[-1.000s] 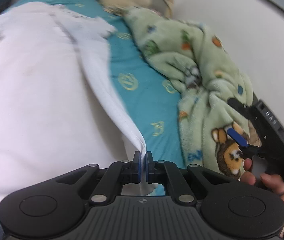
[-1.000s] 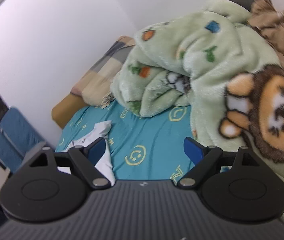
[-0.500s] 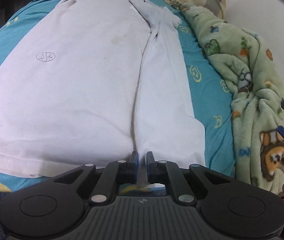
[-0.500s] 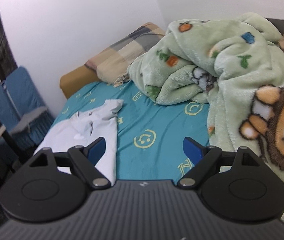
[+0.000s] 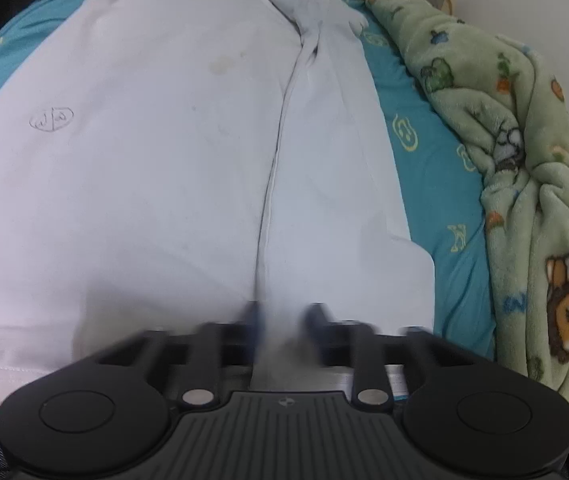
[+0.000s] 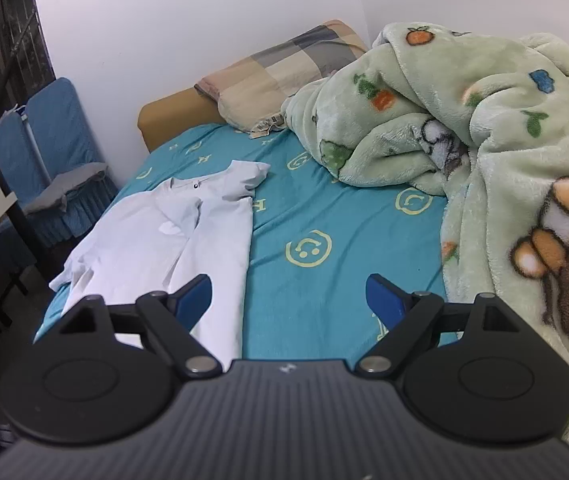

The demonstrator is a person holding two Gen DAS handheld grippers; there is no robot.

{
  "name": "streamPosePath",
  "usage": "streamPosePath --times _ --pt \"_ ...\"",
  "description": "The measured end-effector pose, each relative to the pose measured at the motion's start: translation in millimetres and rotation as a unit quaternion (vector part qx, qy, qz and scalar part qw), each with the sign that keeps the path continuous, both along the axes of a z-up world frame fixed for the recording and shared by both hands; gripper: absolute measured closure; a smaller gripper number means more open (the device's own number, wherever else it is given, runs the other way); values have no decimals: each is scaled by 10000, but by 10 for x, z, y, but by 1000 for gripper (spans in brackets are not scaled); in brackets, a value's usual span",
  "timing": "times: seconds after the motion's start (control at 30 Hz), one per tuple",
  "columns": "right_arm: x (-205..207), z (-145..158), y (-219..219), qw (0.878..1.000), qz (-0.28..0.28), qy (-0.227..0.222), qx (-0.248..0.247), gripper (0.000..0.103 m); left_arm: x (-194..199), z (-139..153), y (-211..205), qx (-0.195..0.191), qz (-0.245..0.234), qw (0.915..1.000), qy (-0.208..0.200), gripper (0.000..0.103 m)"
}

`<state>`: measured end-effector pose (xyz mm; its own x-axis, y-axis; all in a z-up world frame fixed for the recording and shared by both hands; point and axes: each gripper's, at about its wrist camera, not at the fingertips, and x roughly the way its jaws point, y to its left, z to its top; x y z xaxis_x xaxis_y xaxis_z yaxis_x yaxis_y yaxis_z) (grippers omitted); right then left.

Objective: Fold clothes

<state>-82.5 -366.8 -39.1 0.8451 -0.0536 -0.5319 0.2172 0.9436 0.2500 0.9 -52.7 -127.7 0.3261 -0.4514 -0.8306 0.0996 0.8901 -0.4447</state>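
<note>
- The bed (image 6: 348, 248), under a teal sheet printed with yellow smileys, is the landmark; everything else sits on or beside it.
- A green fleece blanket (image 6: 464, 128) with a bear print is heaped along the bed's right side, with a checked pillow (image 6: 280, 68) at the head and a blue chair (image 6: 52, 152) off the left edge.
- The white polo shirt (image 5: 156, 152) lies flat on the bed's left half, collar toward the pillow, with its right side panel folded in over the body so the edge forms a long seam down the middle.
- The right gripper (image 6: 288, 296) hovers above the sheet between shirt and blanket, its jaws spread wide and holding nothing.
- The left gripper (image 5: 284, 316) sits at the shirt's hem, right at the folded edge. Its fingers are motion-blurred with a gap between them and pale cloth showing in that gap, so I cannot tell whether it is gripping the hem.
- Risks, as I judge them:
  - if cloth clings to a pad while the left gripper pulls away, the folded panel could drag open;
  - the hem lies near the bed's foot edge, so a tug could slide the shirt off;
  - the blanket crowds the right side and could snag the next fold.
</note>
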Motion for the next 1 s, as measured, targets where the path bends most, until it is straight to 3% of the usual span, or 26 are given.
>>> streamPosePath --times 0.23,0.33,0.37,0.5,0.57,0.7,0.77,0.87,1.0 --pt "9 -11 99 9998 113 82 -116 18 -240 172 56 392 90 9984 -397 100" --pt "39 3 126 9998 137 131 63 18 -263 260 -32 513 -19 9968 -609 98" --pt "62 39 134 9997 142 115 167 18 -249 290 -59 534 -47 9963 -667 95" --pt "211 281 208 9990 233 -155 337 18 -167 431 -102 617 -103 9938 -923 62" --pt "323 427 246 9983 267 -344 398 18 -69 509 -125 806 -128 9906 -1101 55" --pt "586 521 258 9960 213 -526 694 18 406 598 -237 984 73 9861 -1337 42" --pt "686 454 263 9960 148 -504 716 18 728 597 -334 1194 249 9808 -1523 41" --pt "798 249 258 9982 160 -364 445 18 1278 536 -549 1465 419 9709 -1846 24" --pt "1030 -94 197 9998 69 -120 -146 18 2076 334 -897 1631 556 9611 -2160 21"
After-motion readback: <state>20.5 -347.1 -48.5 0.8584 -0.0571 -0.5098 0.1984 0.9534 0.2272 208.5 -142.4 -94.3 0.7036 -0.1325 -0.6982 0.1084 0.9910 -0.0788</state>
